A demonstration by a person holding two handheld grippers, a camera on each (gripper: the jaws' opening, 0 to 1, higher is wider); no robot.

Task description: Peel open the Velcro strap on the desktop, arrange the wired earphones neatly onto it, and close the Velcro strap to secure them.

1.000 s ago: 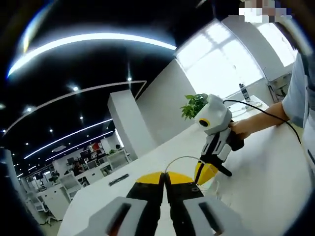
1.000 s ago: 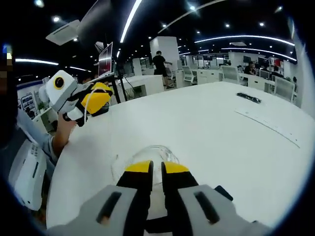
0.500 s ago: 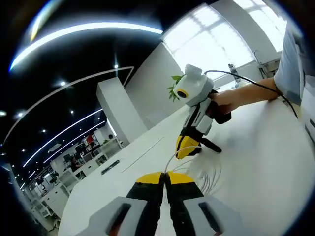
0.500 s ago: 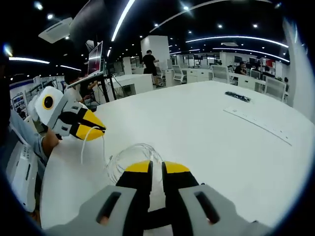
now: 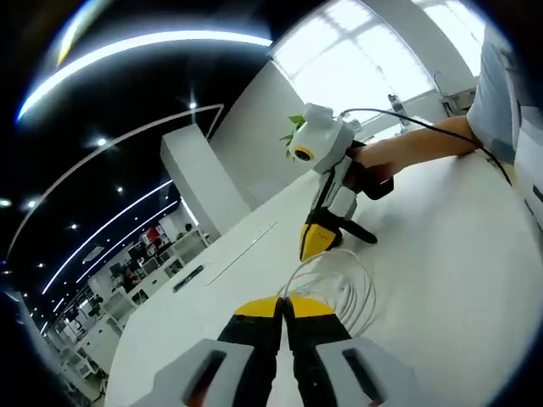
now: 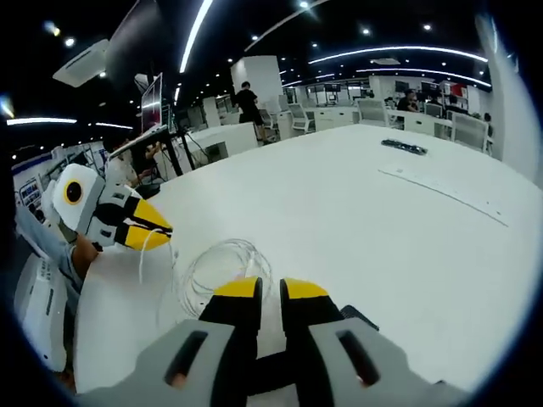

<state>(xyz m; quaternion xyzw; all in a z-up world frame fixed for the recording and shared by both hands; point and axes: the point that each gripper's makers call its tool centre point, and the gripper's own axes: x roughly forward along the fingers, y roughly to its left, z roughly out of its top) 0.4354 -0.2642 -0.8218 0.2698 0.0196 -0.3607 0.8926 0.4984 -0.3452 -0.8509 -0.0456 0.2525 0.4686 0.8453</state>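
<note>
- My left gripper (image 5: 284, 302) with the yellow-tipped jaws sits at 6 o'clock in the left gripper view, jaws pinched together on the thin white cable of the wired earphones (image 5: 346, 284); the cable comes out right at the tips.
- In the right gripper view that same gripper is at 9 o'clock, and you can see a strand of the cable dropping from its beak.
- My right gripper (image 6: 270, 291) is at 6 o'clock in the right gripper view, yellow tips close together with just a slim gap. Can't tell if it's actually clamped on anything.
- There's a dark strip poking out from behind its jaws around 5 o'clock, probably the black Velcro strap (image 6: 361, 318), but most of it is hidden.
- Just past those tips the earphone cable lies in a loose coil on the white desktop (image 6: 356, 220).
- In the left gripper view the right gripper is at about 1 o'clock, tips down near the far edge of the coil, with my hand (image 5: 382, 161) gripping it.
- Further out on the desk, at about 1 o'clock in the right gripper view: a small dark flat object (image 6: 403, 147).
- Way back, a green potted plant (image 5: 294, 129) beside the white wall.
</note>
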